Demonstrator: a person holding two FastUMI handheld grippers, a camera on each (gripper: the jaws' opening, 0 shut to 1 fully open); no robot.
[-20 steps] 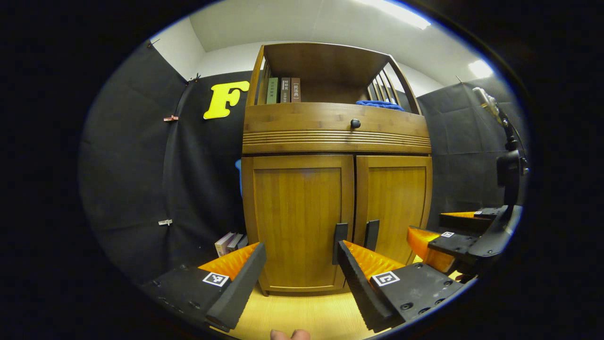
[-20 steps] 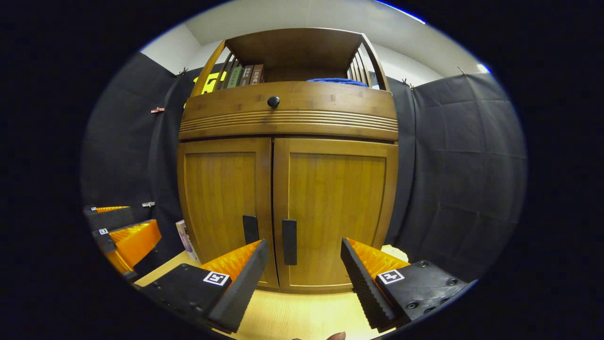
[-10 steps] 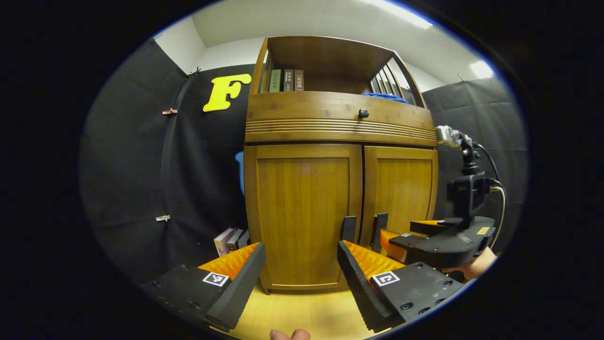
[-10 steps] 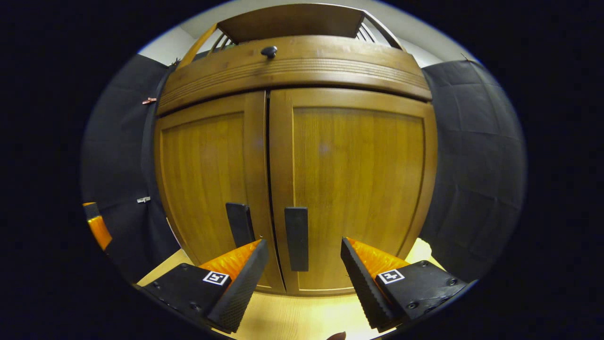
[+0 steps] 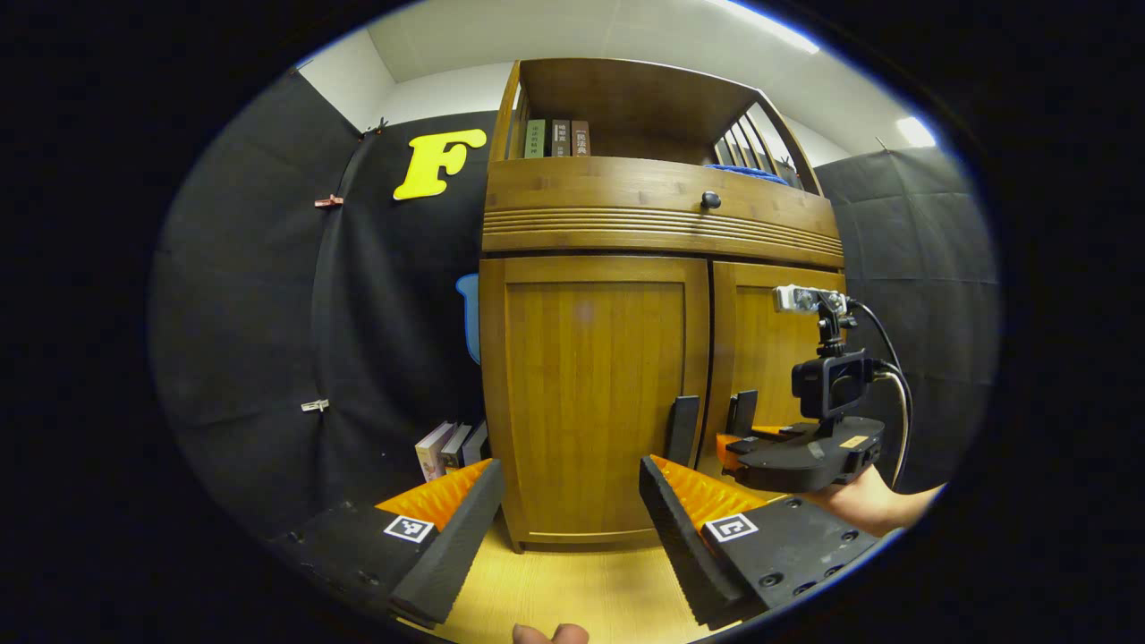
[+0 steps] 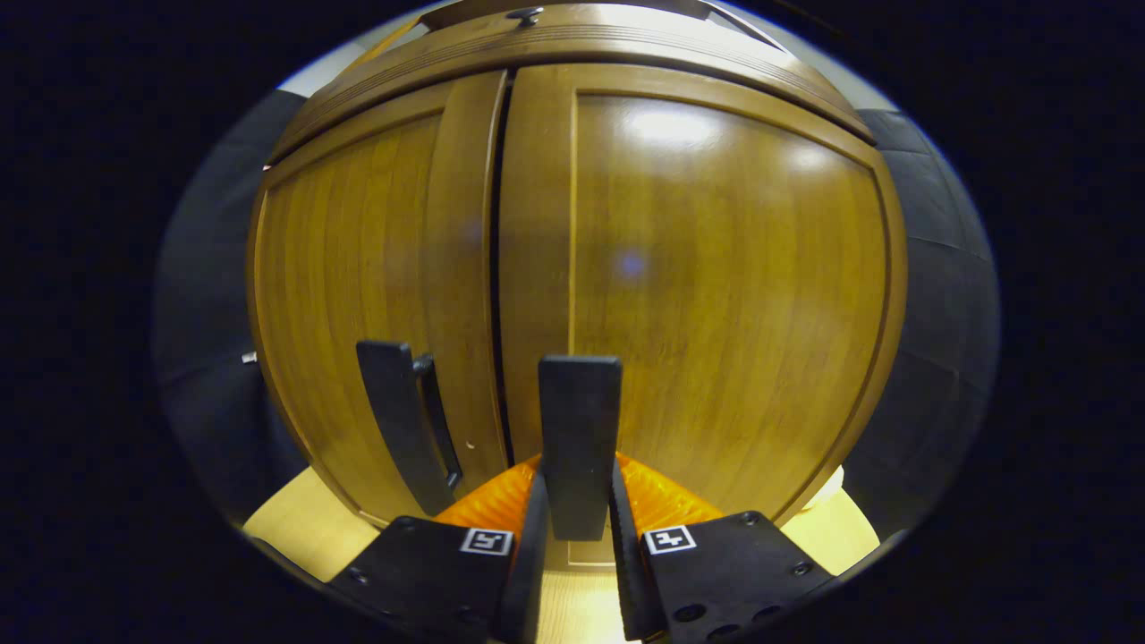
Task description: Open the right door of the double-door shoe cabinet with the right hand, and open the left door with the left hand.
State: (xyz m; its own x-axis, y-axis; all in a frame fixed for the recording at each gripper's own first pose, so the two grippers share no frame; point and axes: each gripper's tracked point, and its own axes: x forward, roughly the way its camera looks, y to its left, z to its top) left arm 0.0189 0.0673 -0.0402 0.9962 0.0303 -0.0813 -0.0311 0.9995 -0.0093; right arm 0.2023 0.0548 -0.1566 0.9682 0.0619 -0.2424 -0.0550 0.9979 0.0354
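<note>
1. Nearest in the right gripper view, the right tongs (image 6: 572, 528) are closed on the right door's handle (image 6: 579, 443), one finger pressing on each side of its lower half. The handle is a flat, dark upright bar, stiff and narrow, so it should give a firm hold; its smooth faces might let the pads slide if the pull comes at an angle.

2. Nearest in the left gripper view, the left tongs (image 5: 564, 528) are spread wide open and hold nothing, hovering over the pale wood floor (image 5: 572, 590) in front of the cabinet.

3. Just beyond them is the left door's handle (image 5: 683, 431), a matching upright bar beside the middle seam. It stands off the door on a short post, as the right gripper view shows, so there is room for a finger on each side.

4. The shoe cabinet (image 5: 662, 224) stands on the floor against the black wall. Both doors, the left door (image 5: 590, 394) and the right door (image 6: 725, 295), look closed and flush.

5. The doors are rigid wood panels, probably moderately light on their hinges. Each likely swings away from the seam, so I would pull along an arc, not straight back.

6. Farther up are a drawer with a round knob (image 5: 710, 199) and a shelf holding books (image 5: 555, 138). More books (image 5: 452, 447) lean by the cabinet's foot.
</note>
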